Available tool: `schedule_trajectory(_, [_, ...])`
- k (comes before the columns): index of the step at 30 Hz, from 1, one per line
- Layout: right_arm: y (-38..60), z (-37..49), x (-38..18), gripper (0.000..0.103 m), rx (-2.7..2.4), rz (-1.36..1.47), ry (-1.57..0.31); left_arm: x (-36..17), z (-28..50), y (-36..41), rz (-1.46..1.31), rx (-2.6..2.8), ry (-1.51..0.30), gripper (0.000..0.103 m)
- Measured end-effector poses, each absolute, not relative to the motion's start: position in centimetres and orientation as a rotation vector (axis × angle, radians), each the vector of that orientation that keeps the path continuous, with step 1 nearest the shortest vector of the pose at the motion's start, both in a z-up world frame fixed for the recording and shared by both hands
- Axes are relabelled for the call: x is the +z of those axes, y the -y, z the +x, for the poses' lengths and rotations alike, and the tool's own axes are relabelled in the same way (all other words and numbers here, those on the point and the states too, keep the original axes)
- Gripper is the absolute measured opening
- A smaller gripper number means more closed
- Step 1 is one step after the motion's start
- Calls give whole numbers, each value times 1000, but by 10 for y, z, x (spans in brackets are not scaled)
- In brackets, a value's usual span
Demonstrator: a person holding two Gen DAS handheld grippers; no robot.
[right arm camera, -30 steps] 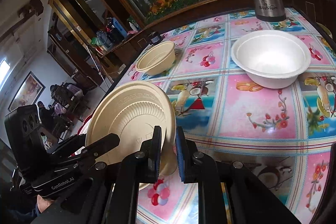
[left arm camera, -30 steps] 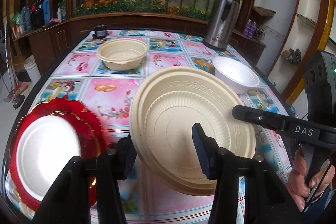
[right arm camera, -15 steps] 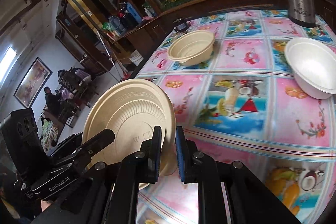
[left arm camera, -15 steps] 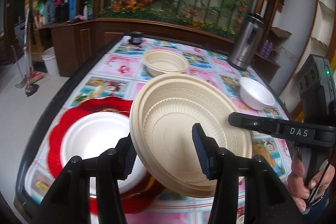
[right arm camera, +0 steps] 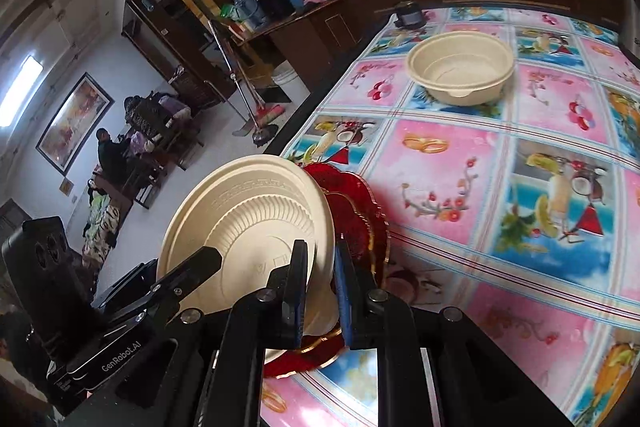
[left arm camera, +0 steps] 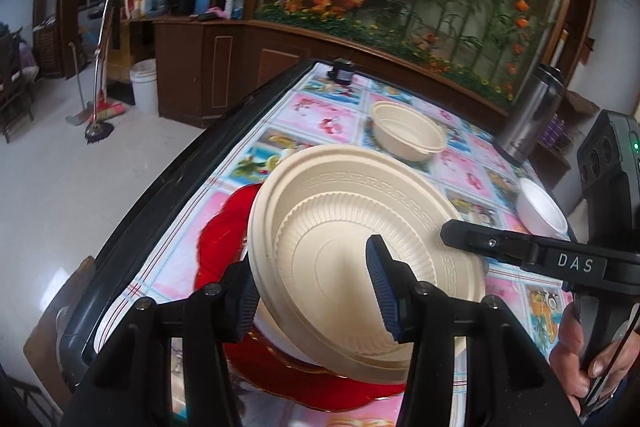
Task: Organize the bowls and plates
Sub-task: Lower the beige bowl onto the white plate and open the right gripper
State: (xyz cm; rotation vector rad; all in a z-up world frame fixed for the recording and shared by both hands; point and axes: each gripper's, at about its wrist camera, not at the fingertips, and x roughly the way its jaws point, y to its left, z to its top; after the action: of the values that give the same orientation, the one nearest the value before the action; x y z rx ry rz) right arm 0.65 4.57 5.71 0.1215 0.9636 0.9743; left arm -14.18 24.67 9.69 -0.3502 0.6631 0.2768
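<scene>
A cream plate (left arm camera: 340,227) (right arm camera: 248,227) hangs tilted in the air, held by both grippers. My left gripper (left arm camera: 312,297) is shut on its near edge, one finger under the rim and the other inside the dish. My right gripper (right arm camera: 322,291) is shut on the rim at the plate's right side. The plate is over a red scalloped plate (left arm camera: 224,239) (right arm camera: 352,211) at the table's near left corner. A white plate (left arm camera: 276,335) on the red one is almost wholly hidden. A cream bowl (left arm camera: 408,135) (right arm camera: 460,67) and a white bowl (left arm camera: 540,207) stand farther back.
A steel thermos (left arm camera: 532,115) stands at the back right. A small black object (left arm camera: 340,71) sits at the far edge. The table's dark left edge (left arm camera: 160,195) runs close beside the red plate, with floor beyond. A hand (left arm camera: 584,347) holds the right gripper's handle.
Both grippers have carried the cream plate leftward, from over the middle of the table to over the red plate and the white plate on it. Neither grip has changed.
</scene>
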Motion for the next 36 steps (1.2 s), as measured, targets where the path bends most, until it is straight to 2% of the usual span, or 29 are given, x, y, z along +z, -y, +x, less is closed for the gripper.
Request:
schedule_trajectory(15, [-62,8,40,16,967,94,-988,78,-135,-258,-385,280,-704,50])
schedule_trajectory(17, [-63,8,38,16,966,92,-990,78,-135,-259,-389,283,-705,55])
schedule_trajectory(19, [-64,8,38,16,970,90,-986,80,-136,-260,-388,293,-695,63])
schedule_trajectory(27, [-61,7,38,17,986,92,-974,83,-140,-266,-396,316,-685,66])
schedule_trajectory(30, [-58,8,40,29,999,100,-969,85,-141,-266,-397,320,-680,66])
schedule_trajectory(32, [-54,8,43,43,1010,114,-953,86,-142,-266,-397,323,-675,67])
schedule_trajectory(36, [-41,11,50,45,1022,148,-923,92,-145,-262,-393,331,-658,67])
